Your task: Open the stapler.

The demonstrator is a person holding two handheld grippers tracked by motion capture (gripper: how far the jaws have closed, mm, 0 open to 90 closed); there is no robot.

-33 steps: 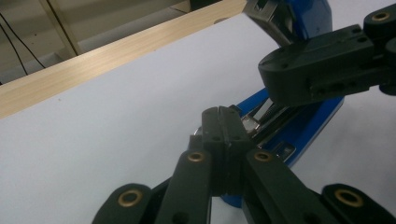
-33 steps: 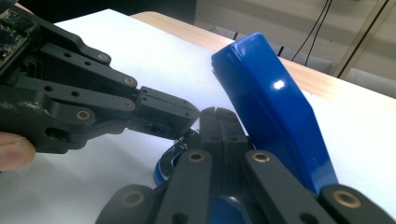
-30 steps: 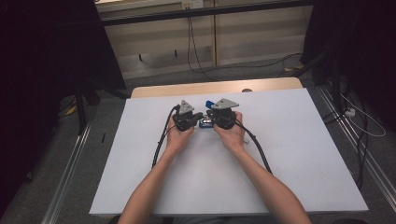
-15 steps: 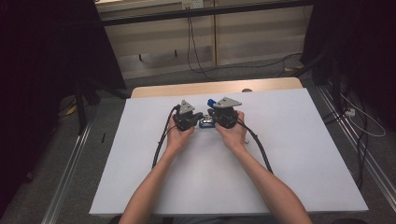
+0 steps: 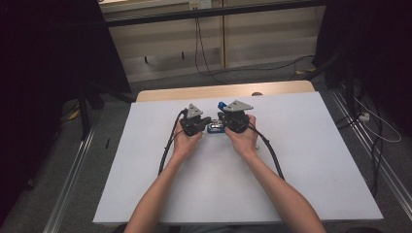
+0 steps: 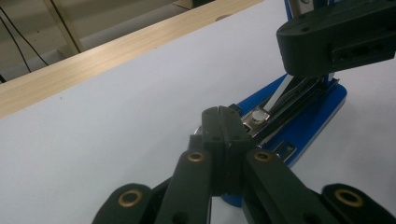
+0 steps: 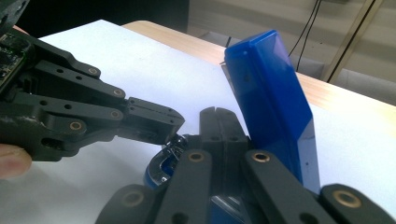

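White sheet [image 5: 301,165] covers the wooden table [image 5: 194,93] — black cables [image 5: 201,43] trail across the floor beyond.

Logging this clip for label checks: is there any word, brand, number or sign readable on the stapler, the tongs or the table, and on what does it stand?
None can be read.
Blue stapler: its lifted cover is plain blue, no print visible.
Left tongs and right tongs: plain black, no markings.
White table: bare, no label.

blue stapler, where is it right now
In the high view the blue stapler lies on the white table, toward the far edge near centre, between the left gripper and right gripper.
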